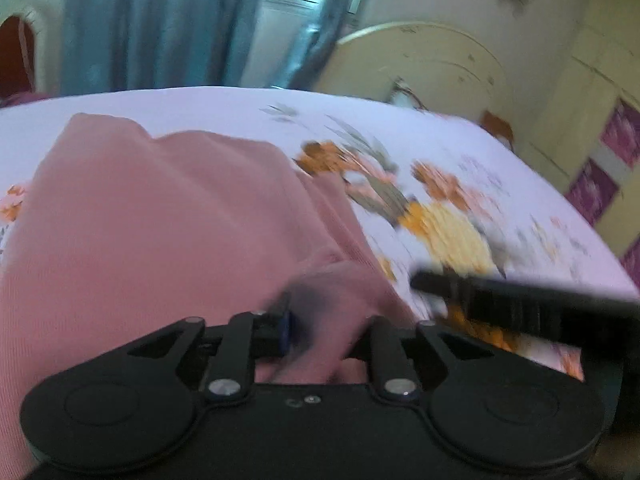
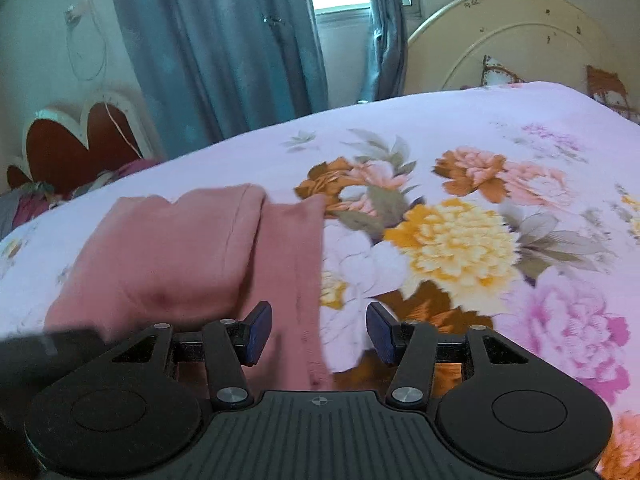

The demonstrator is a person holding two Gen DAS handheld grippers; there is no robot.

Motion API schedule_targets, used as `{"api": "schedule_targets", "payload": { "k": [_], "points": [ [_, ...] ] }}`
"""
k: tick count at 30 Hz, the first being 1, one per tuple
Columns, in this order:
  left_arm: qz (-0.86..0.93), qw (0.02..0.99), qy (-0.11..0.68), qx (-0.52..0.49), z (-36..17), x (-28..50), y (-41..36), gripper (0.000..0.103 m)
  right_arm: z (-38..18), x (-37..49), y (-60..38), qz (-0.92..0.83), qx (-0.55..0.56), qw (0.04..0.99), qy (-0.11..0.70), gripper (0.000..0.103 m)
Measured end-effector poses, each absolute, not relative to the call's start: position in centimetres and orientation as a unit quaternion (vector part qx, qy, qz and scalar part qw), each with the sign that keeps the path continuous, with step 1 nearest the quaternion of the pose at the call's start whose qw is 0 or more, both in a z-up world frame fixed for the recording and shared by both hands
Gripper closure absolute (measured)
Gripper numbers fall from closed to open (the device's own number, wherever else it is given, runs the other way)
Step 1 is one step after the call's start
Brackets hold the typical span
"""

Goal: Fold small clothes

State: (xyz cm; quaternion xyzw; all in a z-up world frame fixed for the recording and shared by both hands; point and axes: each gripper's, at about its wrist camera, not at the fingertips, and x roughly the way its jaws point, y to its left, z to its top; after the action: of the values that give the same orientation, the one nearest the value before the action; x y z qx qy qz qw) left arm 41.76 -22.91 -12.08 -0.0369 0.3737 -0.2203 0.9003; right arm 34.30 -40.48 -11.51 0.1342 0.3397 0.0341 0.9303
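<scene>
Right gripper open over pink garment

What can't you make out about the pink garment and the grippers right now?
- Left gripper fingers: motion-blurred in the left wrist view; grip on the pink garment unclear.
- Garment's near edge: hidden behind both gripper bodies.
- Right gripper: open; the garment's type is indistinct.

Bare bedspread right of garment (crumpled)

A dusty-pink garment lies on a pale lilac bedsheet printed with yellow, orange and pink flowers.
</scene>
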Motion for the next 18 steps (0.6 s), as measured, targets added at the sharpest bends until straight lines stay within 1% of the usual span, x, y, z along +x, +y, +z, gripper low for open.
{"api": "schedule_targets", "payload": {
  "k": [2,4,6,8,14,18],
  "points": [
    [-0.231,0.899,0.371,-0.03,-11.8,40.4,-22.7,0.075,-11.0,34.2,-40.9,0.044,0.145,0.931,0.333,0.051],
    [-0.236,0.894,0.378,-0.031,-11.2,39.9,-21.5,0.068,-10.6,35.0,-40.8,0.067,0.163,0.926,0.333,0.051],
    [-0.229,0.896,0.38,-0.025,-10.7,38.8,-20.4,0.054,-10.3,35.9,-40.3,0.088,0.173,0.922,0.335,0.051],
    [-0.216,0.903,0.372,-0.015,-10.0,38.0,-19.2,0.05,-10.2,36.8,-39.4,0.113,0.178,0.916,0.341,0.051],
    [-0.135,0.923,0.358,-0.049,-7.9,38.1,-13.7,0.047,-12.2,40.1,-37.3,0.138,0.202,0.89,0.386,0.051],
    [-0.088,0.929,0.355,-0.065,-8.0,39.7,-10.7,0.047,-13.8,41.5,-36.8,0.13,0.216,0.878,0.408,0.051]
  ]
}}
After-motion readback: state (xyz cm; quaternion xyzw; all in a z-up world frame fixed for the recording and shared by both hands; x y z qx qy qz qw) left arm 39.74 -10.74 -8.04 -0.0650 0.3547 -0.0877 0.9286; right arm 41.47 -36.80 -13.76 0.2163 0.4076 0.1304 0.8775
